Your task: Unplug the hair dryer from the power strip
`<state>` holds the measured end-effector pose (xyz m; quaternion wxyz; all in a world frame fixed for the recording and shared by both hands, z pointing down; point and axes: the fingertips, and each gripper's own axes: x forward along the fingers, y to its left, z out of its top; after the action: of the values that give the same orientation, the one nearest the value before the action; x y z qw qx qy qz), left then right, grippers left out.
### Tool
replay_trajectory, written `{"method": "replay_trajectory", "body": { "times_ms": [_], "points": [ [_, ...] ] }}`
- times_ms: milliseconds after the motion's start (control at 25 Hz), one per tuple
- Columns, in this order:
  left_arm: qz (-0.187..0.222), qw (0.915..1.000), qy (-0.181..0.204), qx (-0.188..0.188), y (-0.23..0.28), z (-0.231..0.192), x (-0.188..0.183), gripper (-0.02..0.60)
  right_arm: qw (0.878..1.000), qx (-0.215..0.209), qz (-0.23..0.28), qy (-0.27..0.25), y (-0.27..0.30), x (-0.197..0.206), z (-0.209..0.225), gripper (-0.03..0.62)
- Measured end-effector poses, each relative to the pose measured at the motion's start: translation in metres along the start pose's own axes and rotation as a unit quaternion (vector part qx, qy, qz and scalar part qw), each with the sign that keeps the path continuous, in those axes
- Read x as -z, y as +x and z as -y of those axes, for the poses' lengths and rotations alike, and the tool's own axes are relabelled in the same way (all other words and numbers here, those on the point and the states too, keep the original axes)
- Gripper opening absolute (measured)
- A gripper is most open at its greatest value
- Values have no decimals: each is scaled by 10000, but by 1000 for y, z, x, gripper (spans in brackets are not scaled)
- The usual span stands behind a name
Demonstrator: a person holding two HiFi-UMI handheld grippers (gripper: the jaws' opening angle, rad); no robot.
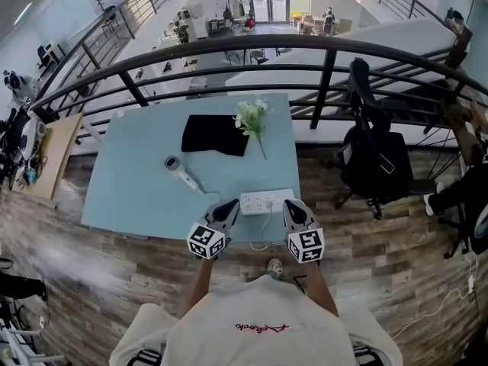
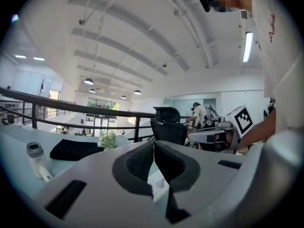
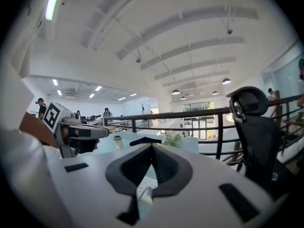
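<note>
A white power strip (image 1: 266,202) lies near the front edge of the pale blue table (image 1: 137,197). A thin cord (image 1: 264,233) drops from the strip over that edge. The grey and white hair dryer (image 1: 181,172) lies to the strip's left, also in the left gripper view (image 2: 35,158). My left gripper (image 1: 231,207) is shut and empty just left of the strip. My right gripper (image 1: 292,206) is shut and empty at the strip's right end. The strip (image 2: 159,182) shows just below the shut left jaws, and the strip (image 3: 146,186) also shows below the shut right jaws.
A black cloth (image 1: 214,134) and a spray of white flowers (image 1: 252,117) lie at the table's far side. A black railing (image 1: 328,71) runs behind the table. A black office chair (image 1: 375,155) stands to the right. The floor is wood.
</note>
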<state>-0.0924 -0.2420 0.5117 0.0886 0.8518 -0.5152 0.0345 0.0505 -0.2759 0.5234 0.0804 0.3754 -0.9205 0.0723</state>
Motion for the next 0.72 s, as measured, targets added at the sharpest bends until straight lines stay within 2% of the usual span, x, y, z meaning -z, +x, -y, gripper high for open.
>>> {"method": "replay_trajectory", "body": {
  "times_ms": [360, 720],
  "points": [
    [40, 9997, -43, -242, 40, -11, -5, 12, 9996, -260, -37, -42, 24, -2, 39, 17],
    [-82, 9995, -118, -275, 55, -24, 5, 12, 9992, -346, -194, 24, 41, 9, 45, 17]
  ]
}}
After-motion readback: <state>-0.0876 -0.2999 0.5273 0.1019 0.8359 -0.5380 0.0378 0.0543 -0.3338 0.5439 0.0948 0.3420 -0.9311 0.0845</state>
